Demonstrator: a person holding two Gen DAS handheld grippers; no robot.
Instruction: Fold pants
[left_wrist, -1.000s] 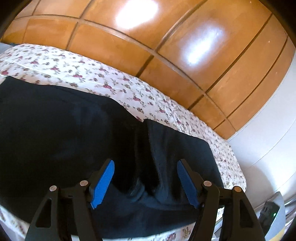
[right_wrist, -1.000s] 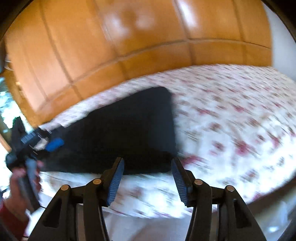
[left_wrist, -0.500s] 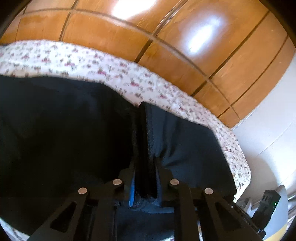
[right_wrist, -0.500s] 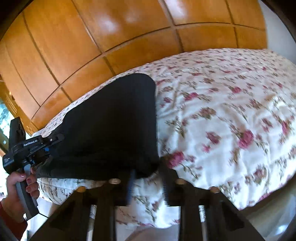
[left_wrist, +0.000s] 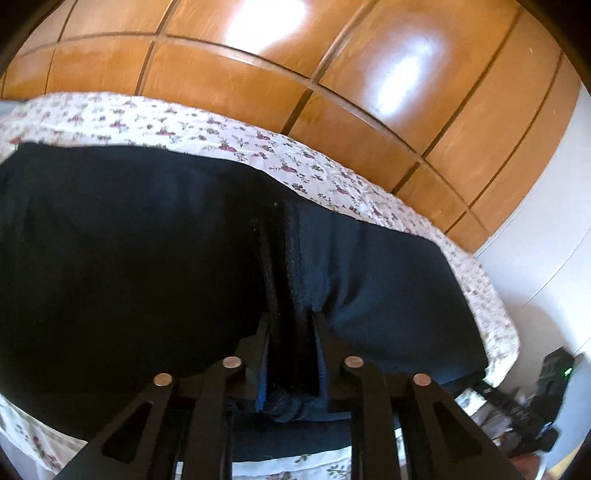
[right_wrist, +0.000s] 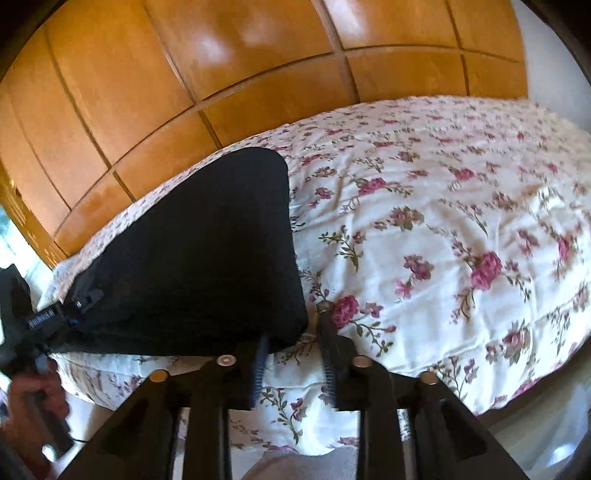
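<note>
Right wrist view: pants on floral bedspread, wooden wardrobe behind.

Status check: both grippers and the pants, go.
Left gripper pinching bunched pants fabric. Right gripper at pants corner, grip unclear. Nothing blocking on floral bedspread.

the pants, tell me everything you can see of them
The pants are dark navy, of a soft, fleecy-looking fabric, and lie flat along the near edge of the floral bedspread. A raised ridge of cloth runs up from the left gripper, which pinches it. One corner lies at the right gripper; whether it is gripped is unclear.
</note>
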